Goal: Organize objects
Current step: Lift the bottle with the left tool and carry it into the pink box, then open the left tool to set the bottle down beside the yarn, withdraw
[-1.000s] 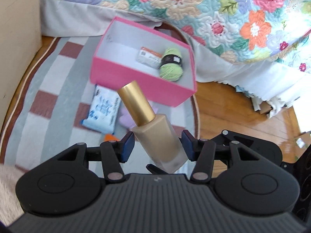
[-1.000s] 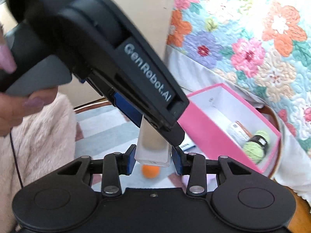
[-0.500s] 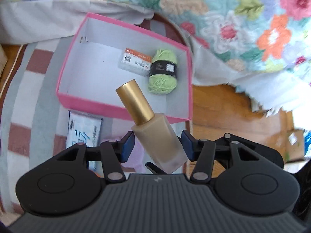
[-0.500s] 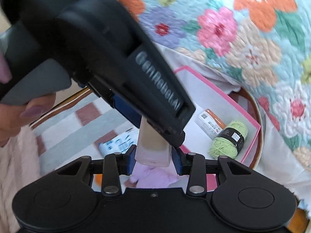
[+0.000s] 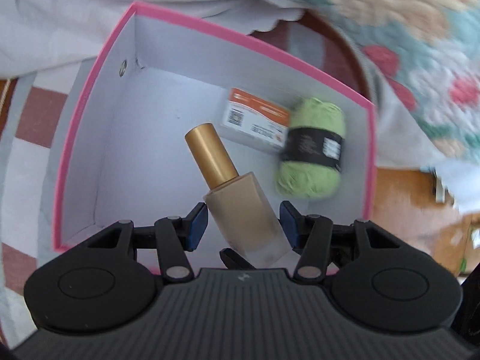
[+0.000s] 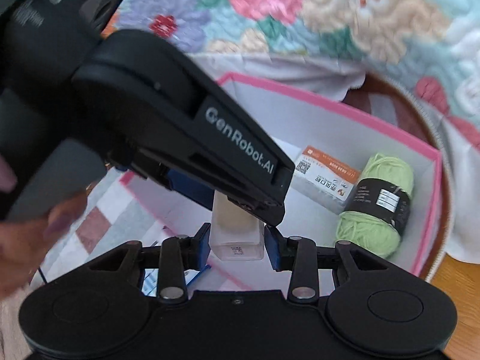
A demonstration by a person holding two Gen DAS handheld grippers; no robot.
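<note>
Pink-walled, white-lined cardboard box [image 5: 99, 69]; beige glass bottle [image 5: 249, 216] capped in gold; lime-green yarn ball [image 5: 312, 174] banded black; floral quilted bedspread [image 6: 315, 15]; striped rug [image 5: 27, 138].

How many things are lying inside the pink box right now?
2: a green yarn ball by the right wall of the pink box, and a small orange-and-white carton touching its left side. Grippers hide some floor.

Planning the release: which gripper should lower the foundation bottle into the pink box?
Left, probably. The left gripper clamps the foundation bottle mid-body, cap aimed at bare floor of the pink box; the right gripper only pinches its base.
</note>
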